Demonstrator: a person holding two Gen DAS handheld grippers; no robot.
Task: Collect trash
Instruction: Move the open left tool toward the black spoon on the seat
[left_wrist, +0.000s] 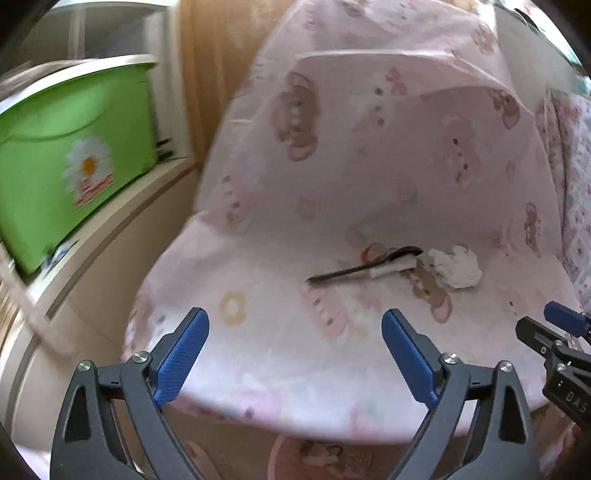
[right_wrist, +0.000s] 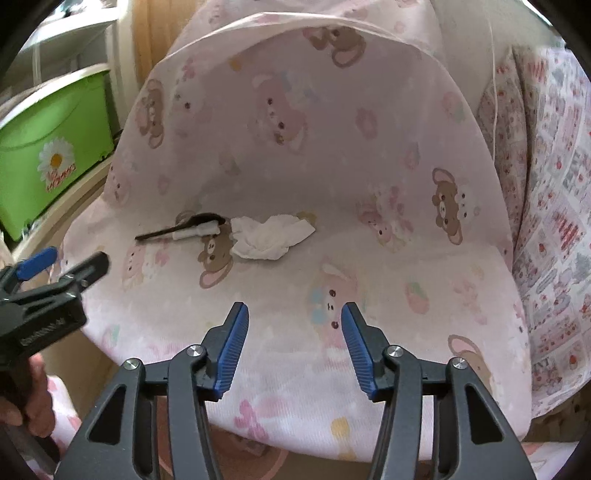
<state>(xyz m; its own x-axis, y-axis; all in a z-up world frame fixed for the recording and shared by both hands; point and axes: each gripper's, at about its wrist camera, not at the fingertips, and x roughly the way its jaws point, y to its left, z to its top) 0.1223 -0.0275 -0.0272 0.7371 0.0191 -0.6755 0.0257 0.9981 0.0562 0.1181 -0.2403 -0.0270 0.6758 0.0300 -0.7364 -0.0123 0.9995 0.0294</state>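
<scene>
A crumpled white tissue (left_wrist: 457, 266) (right_wrist: 270, 236) lies on the seat of a chair draped in pink bear-print cloth (left_wrist: 369, 166) (right_wrist: 295, 147). Just left of it rest a thin black spoon-like stick (left_wrist: 364, 266) (right_wrist: 177, 227) and a small white tube (left_wrist: 391, 268) (right_wrist: 195, 230) side by side. My left gripper (left_wrist: 295, 354) hovers over the seat's front edge, open wide, nothing between its blue pads. My right gripper (right_wrist: 294, 343) hangs over the seat's front, open about halfway and empty; the trash lies ahead of it to the left. Each gripper shows at the edge of the other's view.
A green plastic box with a daisy sticker (left_wrist: 70, 158) (right_wrist: 48, 147) stands on a pale shelf (left_wrist: 110, 236) left of the chair. A patterned pink quilt (right_wrist: 554, 221) lies to the right. A hand (right_wrist: 26, 402) holds the left gripper's handle.
</scene>
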